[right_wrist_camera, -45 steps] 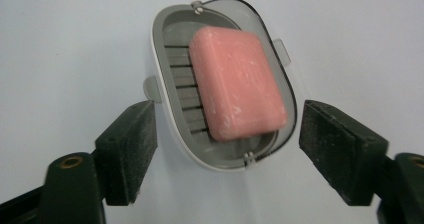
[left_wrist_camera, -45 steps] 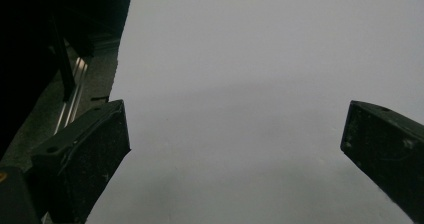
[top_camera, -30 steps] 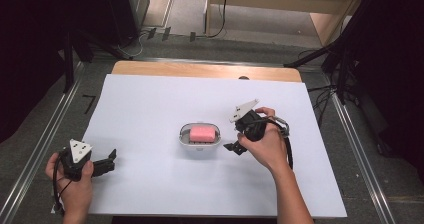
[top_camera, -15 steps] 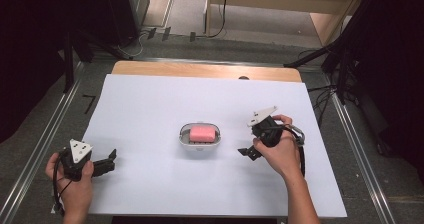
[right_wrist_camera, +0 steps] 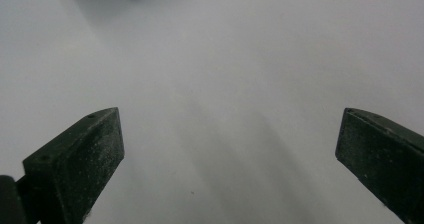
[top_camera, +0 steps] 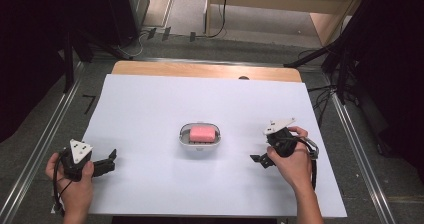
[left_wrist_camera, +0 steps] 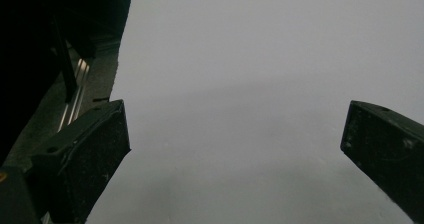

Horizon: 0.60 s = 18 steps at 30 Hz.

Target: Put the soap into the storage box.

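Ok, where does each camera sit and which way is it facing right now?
High view: above the person's side, looking forward and down on the white table; pink soap in its dish; both hands and grippers.
Left gripper view: rides the left gripper, looking along its open fingers at bare table.
Right gripper view: rides the right gripper; open fingers, table.
Shared: all three show the white table.
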Each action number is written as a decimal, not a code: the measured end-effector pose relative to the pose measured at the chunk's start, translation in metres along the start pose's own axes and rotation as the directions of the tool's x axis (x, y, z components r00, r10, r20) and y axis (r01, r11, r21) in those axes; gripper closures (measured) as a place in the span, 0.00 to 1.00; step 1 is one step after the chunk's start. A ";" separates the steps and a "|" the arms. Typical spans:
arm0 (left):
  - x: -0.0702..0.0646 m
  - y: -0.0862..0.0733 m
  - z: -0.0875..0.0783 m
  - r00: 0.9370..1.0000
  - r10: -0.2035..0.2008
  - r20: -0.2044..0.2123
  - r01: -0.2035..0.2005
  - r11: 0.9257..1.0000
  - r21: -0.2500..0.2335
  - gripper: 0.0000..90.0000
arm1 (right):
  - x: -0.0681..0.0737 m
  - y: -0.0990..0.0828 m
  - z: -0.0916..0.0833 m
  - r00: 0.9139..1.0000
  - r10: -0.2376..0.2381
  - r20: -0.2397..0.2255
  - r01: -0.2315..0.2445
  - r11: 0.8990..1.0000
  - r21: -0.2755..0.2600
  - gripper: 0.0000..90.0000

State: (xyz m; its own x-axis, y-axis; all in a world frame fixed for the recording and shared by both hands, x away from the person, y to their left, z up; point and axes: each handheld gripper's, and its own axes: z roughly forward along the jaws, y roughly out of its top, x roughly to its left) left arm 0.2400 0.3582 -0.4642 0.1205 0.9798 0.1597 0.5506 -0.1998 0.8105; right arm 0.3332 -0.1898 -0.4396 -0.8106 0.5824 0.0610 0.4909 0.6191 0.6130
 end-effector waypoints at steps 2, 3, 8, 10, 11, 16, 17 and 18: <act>0.000 0.000 0.000 1.000 0.000 0.000 0.000 1.000 0.000 0.00 | -0.001 -0.006 -0.001 1.000 0.000 0.007 0.000 1.000 -0.013 0.00; 0.000 0.000 0.000 1.000 0.000 0.000 0.000 1.000 0.000 0.00 | 0.000 -0.009 -0.002 1.000 0.012 0.007 -0.012 1.000 -0.014 0.00; -0.001 0.000 0.000 1.000 0.001 -0.004 -0.001 1.000 -0.001 0.00 | -0.002 -0.025 -0.005 0.999 0.033 0.019 -0.032 0.999 -0.023 0.00; -0.001 0.000 0.000 1.000 0.002 -0.005 -0.002 1.000 -0.001 0.00 | -0.002 -0.027 -0.006 0.999 0.037 0.019 -0.037 0.999 -0.027 0.00; -0.001 0.000 0.000 1.000 0.002 -0.006 -0.002 1.000 -0.002 0.00 | -0.002 -0.030 -0.007 0.999 0.045 0.019 -0.045 0.999 -0.029 0.00; -0.001 0.000 0.000 1.000 0.004 -0.006 -0.004 1.000 -0.003 0.00 | -0.004 -0.044 -0.011 0.997 0.075 0.030 -0.074 0.996 -0.044 0.00; -0.001 0.000 0.000 1.000 0.004 -0.005 -0.004 1.000 -0.004 0.00 | -0.004 -0.046 -0.011 0.997 0.075 0.031 -0.073 0.996 -0.049 0.00; -0.001 0.000 0.000 1.000 0.004 -0.005 -0.004 1.000 -0.004 0.00 | -0.005 -0.050 -0.012 0.996 0.077 0.034 -0.076 0.996 -0.049 0.00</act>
State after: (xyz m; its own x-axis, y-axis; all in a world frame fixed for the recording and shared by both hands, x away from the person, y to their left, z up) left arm 0.2398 0.3574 -0.4645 0.1187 0.9790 0.1659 0.5468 -0.2040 0.8120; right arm 0.3091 -0.2298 -0.4610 -0.7590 0.6460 0.0815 0.5346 0.5468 0.6443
